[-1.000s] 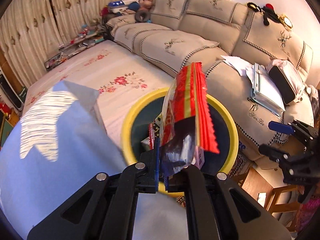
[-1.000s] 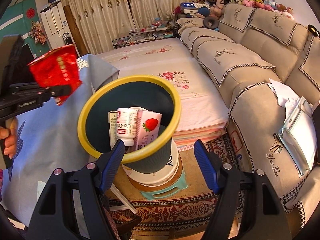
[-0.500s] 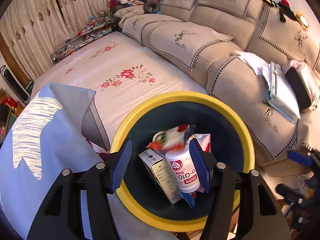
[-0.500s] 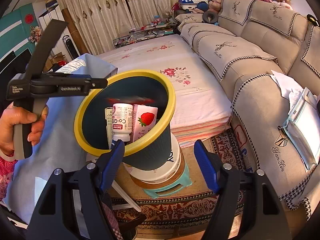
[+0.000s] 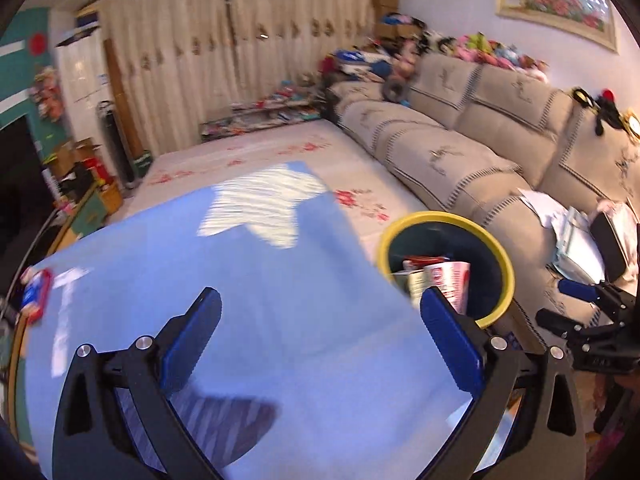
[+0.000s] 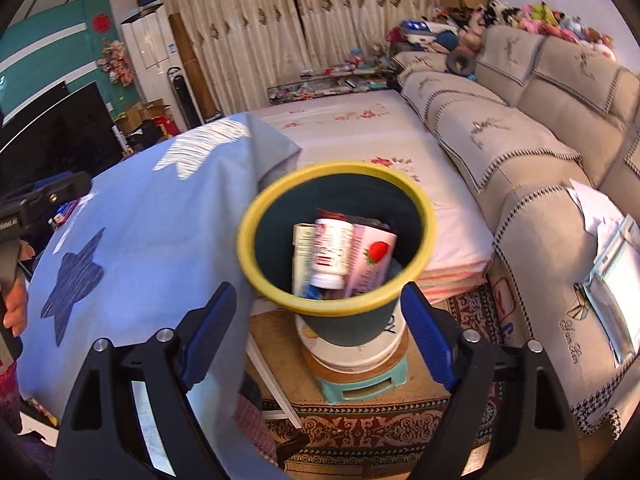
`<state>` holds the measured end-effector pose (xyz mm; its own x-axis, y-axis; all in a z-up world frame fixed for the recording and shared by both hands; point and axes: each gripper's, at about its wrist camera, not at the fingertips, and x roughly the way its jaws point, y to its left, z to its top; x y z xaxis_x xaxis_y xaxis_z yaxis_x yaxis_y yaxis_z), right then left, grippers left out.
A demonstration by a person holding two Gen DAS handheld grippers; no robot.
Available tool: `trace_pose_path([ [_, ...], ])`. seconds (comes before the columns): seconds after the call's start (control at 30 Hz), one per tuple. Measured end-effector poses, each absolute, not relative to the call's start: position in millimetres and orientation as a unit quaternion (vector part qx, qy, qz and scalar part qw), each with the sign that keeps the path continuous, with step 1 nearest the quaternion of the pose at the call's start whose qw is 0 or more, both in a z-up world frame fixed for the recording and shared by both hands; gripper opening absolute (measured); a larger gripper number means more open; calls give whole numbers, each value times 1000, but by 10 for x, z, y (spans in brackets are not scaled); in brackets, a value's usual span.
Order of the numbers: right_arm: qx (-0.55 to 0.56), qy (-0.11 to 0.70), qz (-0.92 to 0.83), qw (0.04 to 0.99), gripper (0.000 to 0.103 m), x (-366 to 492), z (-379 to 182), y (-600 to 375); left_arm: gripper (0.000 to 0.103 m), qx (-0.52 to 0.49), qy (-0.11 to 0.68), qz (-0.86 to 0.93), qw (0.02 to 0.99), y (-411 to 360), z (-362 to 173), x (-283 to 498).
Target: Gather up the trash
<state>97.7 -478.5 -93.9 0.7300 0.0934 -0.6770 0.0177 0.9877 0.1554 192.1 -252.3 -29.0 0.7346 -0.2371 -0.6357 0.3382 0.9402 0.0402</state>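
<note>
Yellow-rimmed bin [image 6: 416, 216], frame centre, on a stool: holds white bottle [image 6: 332, 252], strawberry carton [image 6: 372, 256], a box, red wrapper [image 6: 332, 214]. Left gripper [image 5: 320, 340] spread, empty, over blue tablecloth [image 5: 260, 280]. Right gripper [image 6: 320, 328] spread, empty. Remaining: small packet [image 5: 36, 296], far left edge, likely uncollected.

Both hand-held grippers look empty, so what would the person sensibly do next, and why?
Probably swing the left hand-held gripper, open and empty, toward the small red-and-blue packet at the blue tablecloth's far left edge. It appears to be trash still lying outside the yellow-rimmed bin.
</note>
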Motion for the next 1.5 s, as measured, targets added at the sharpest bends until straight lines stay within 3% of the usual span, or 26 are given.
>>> trace_pose_path([
  [0.17,42,334,11,941,93,757,-645,-4368,98,63,297,-73,950,-1712,-86,1411],
  [0.5,22,268,9,963,96,279,-91,-3952,98,12,228,-14,974,-679,281,470],
  [1.5,22,273,15,962,96,277,-144,-3793,98,-4,231,-13,973,-621,228,379],
])
